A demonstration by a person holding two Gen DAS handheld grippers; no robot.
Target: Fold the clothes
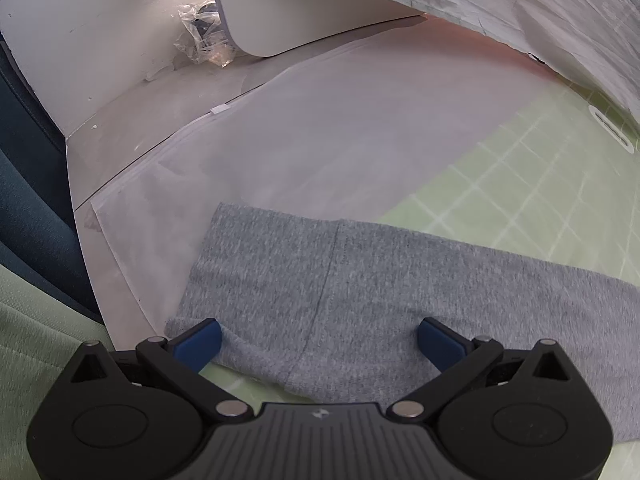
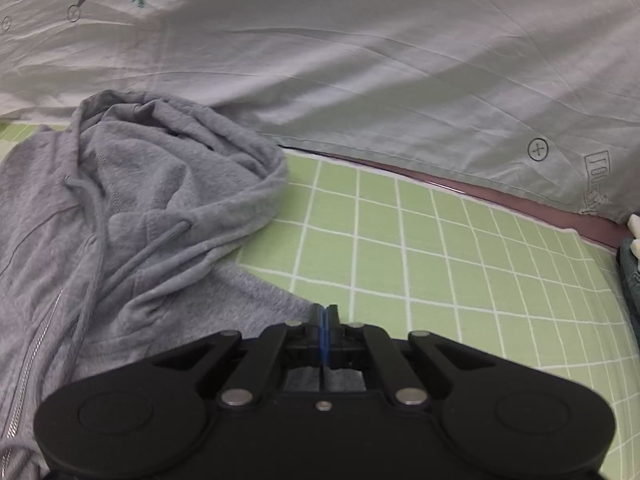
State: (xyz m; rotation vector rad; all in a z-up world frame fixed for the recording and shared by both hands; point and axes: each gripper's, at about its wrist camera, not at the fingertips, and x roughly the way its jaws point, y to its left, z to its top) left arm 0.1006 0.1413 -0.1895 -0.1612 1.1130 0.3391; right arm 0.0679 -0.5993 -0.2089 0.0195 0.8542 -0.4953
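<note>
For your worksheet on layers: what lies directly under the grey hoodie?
Under the grey hoodie lies a green checked sheet, which shows bare beside it. In the left wrist view, a pale cloth overlaps the sheet beyond the hoodie. Whatever lies beneath the hoodie's middle is covered.

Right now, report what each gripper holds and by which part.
Right gripper is shut on the grey hoodie's edge near the shoulder. Left gripper is open over the hem, holding nothing.

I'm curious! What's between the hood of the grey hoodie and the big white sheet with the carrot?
Just bare green checked bedspread, seen from the right gripper's camera, beside the hood and sheet.
</note>
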